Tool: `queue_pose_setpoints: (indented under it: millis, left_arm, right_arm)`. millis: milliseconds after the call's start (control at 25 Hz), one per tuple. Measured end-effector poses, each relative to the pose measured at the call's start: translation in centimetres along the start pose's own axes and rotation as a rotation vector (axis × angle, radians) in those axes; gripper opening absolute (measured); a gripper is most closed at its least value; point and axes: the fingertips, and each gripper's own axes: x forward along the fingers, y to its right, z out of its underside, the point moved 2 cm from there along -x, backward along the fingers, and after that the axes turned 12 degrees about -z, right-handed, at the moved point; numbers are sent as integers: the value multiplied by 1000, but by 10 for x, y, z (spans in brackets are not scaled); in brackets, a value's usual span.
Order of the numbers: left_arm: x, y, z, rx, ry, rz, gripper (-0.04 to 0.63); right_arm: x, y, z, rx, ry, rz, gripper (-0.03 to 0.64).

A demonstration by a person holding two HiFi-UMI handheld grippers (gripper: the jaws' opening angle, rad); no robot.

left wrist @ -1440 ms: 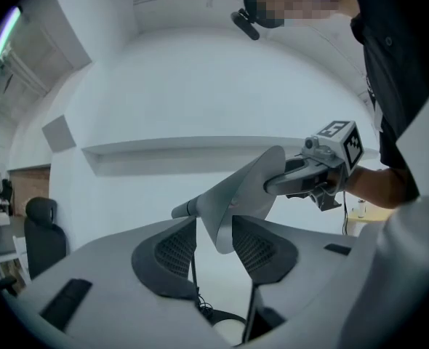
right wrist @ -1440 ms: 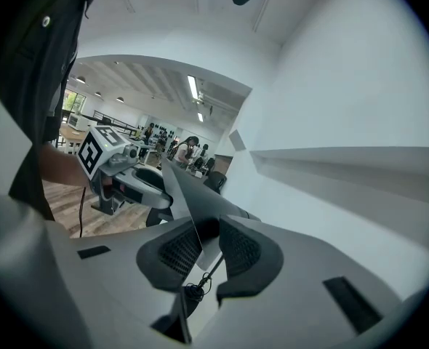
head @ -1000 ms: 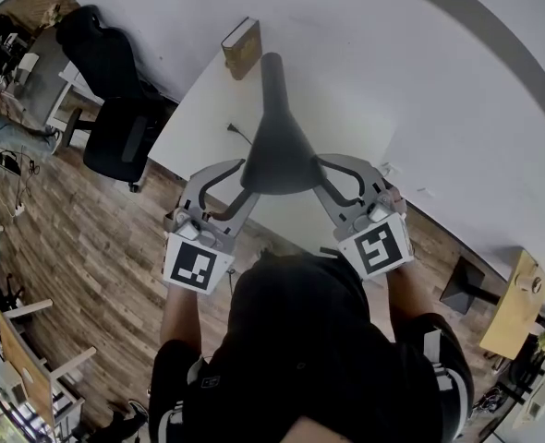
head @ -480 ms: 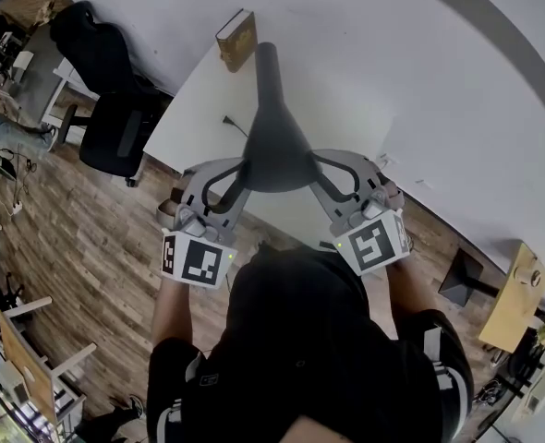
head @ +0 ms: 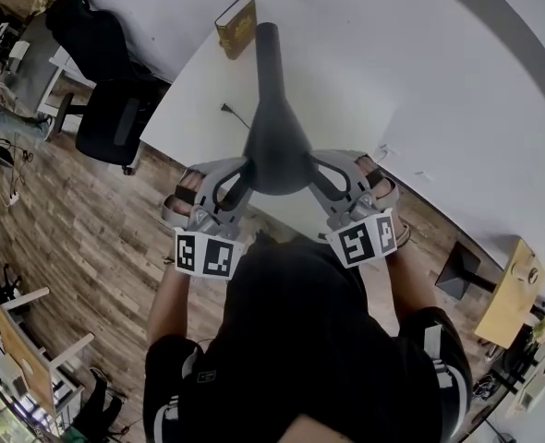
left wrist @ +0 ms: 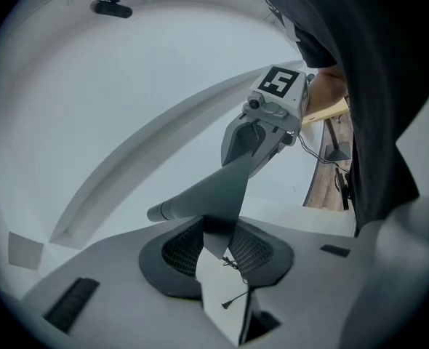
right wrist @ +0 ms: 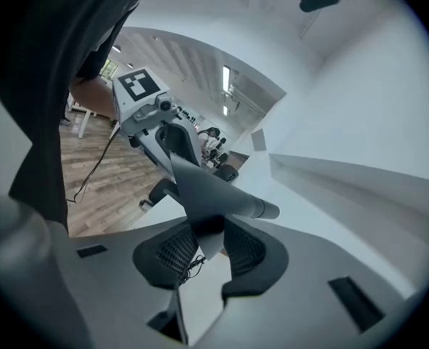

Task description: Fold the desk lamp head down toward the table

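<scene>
edges: table (head: pixel 199 100) rim is running under my grippers; wall (head: pixel 420 63) closing the right.
lamp head (head: pixel 277 146): hanging above the table between them.
left gripper (head: pixel 241 168): pinching its left rim, jaws just easing wider.
right gripper (head: pixel 317 162): pinching its right rim, likewise easing wider.

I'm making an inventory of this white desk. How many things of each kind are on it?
lamp: 1
book: 1
cord with plug, running under the lamp's head (cannot tell if it is the lamp's own): 1
Total on the table: 3
</scene>
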Motion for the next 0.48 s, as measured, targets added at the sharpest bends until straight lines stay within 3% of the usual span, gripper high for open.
queue_pose_setpoints:
  millis: [240, 480]
  left_arm:
    - [8, 20, 19, 97, -26, -6, 129]
    - [16, 34, 35, 158, -17, -41, 140]
  right_arm:
    - [14, -15, 22, -133, -75, 14, 130]
    - [26, -26, 39, -213, -70, 62, 137]
